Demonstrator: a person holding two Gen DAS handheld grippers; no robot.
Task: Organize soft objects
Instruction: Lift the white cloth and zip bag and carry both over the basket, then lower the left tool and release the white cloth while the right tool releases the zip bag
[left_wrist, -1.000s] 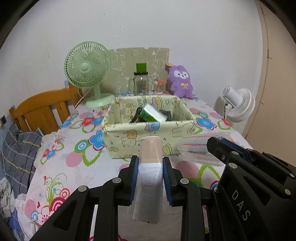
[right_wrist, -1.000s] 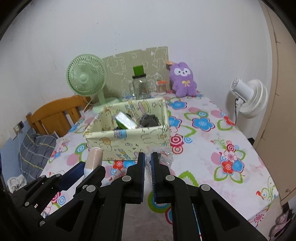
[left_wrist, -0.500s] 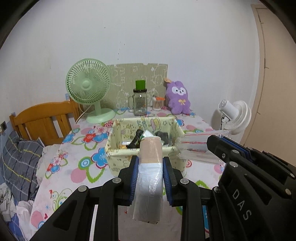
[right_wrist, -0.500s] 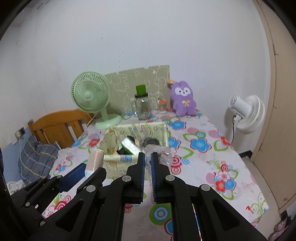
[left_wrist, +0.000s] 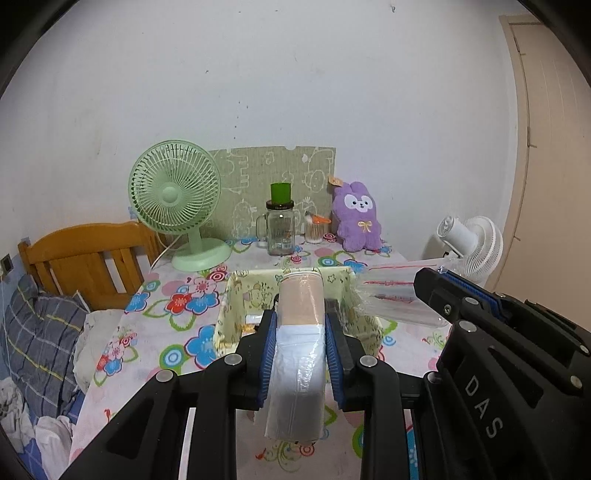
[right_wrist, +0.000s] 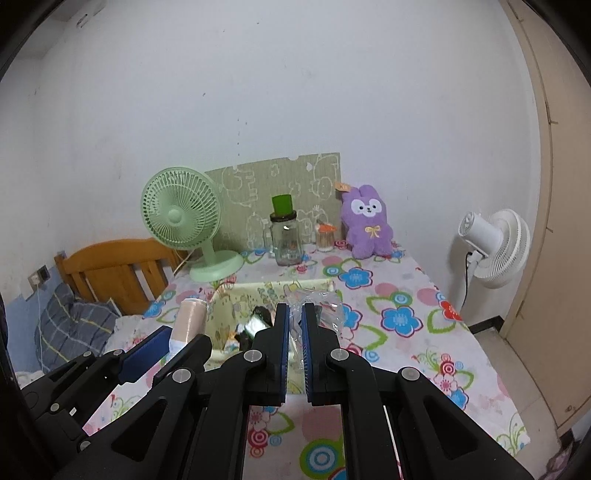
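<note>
My left gripper (left_wrist: 300, 325) is shut on a plastic-wrapped roll (left_wrist: 298, 350), beige at the far end and white near me, held high above the table. The roll also shows in the right wrist view (right_wrist: 188, 321). My right gripper (right_wrist: 294, 317) is shut on a clear plastic zip bag (right_wrist: 314, 306), which shows in the left wrist view (left_wrist: 391, 299) to the right of the roll. Below both stands the pale yellow fabric storage box (left_wrist: 251, 295) with dark items inside (right_wrist: 258, 321). A purple plush bunny (left_wrist: 357, 218) sits at the back.
The flowered tablecloth (right_wrist: 399, 317) covers the table. At the back stand a green desk fan (left_wrist: 177, 199), a glass jar with a green lid (left_wrist: 279, 229) and a patterned board (left_wrist: 273, 177). A white fan (right_wrist: 491, 247) is at right, a wooden chair (left_wrist: 85, 258) at left.
Both grippers have risen and pulled back from the table with their loads; the box now looks smaller and lower in both views.
</note>
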